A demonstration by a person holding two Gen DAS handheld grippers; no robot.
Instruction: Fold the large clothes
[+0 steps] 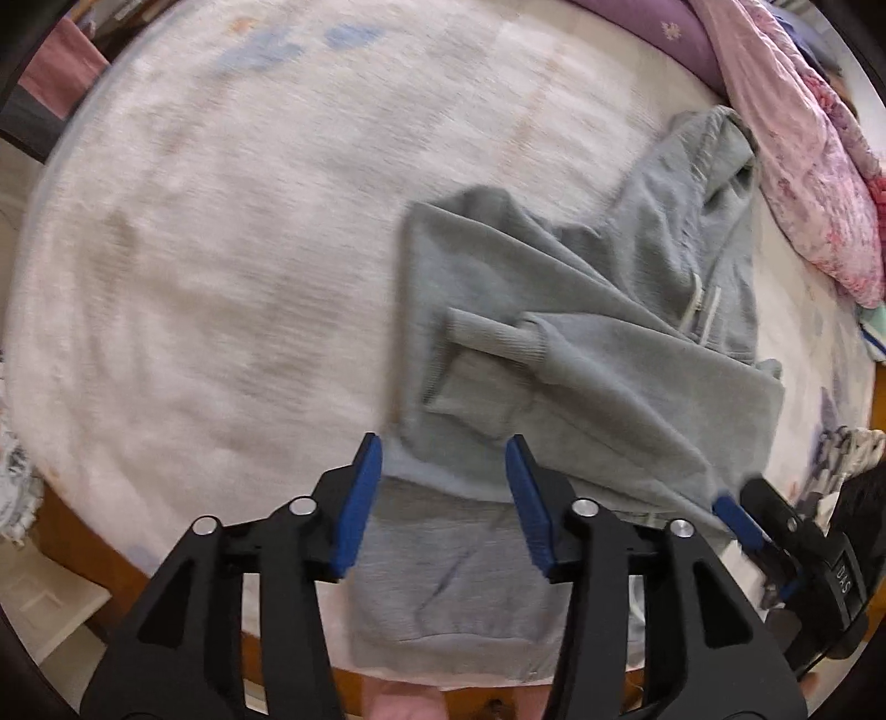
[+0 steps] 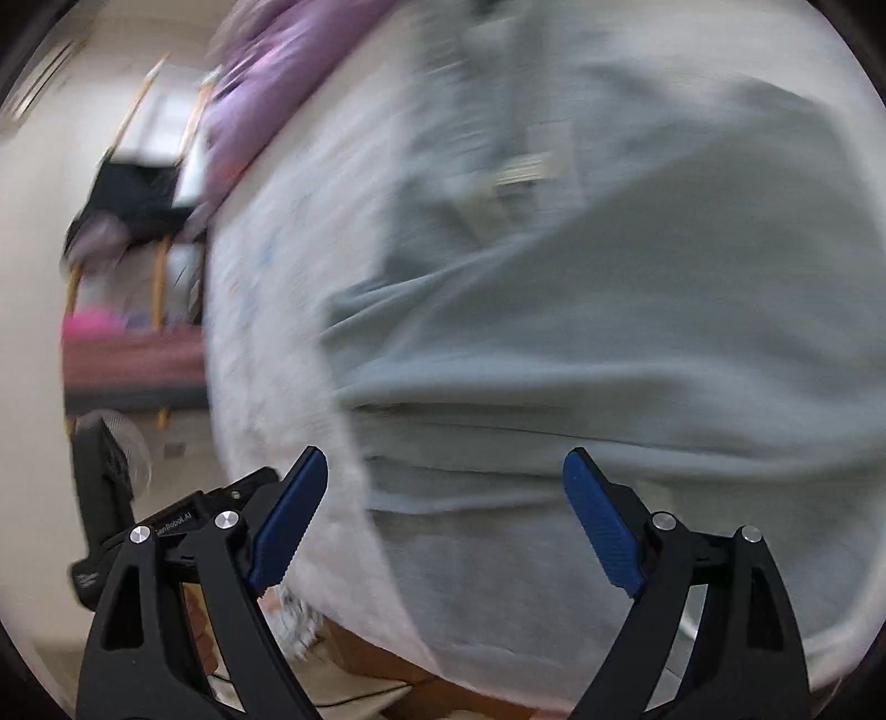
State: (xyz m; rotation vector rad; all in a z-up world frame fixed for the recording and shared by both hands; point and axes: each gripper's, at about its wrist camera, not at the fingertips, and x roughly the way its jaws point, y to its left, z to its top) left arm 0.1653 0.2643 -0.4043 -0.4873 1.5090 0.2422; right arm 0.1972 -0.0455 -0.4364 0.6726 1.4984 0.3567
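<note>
Left wrist: claw [image 1: 443,459] agape over sweatshirt [image 1: 581,343].

Bed sheet [image 1: 221,249] — pale, faintly patterned — fills the left wrist view. Pink floral quilt [image 1: 819,183] at 2 o'clock; purple pillow [image 1: 653,33] at 1 o'clock.

Sweatshirt [image 1: 581,354] on bed [image 1: 221,249]; quilt [image 1: 803,166] right of sweatshirt.
</note>
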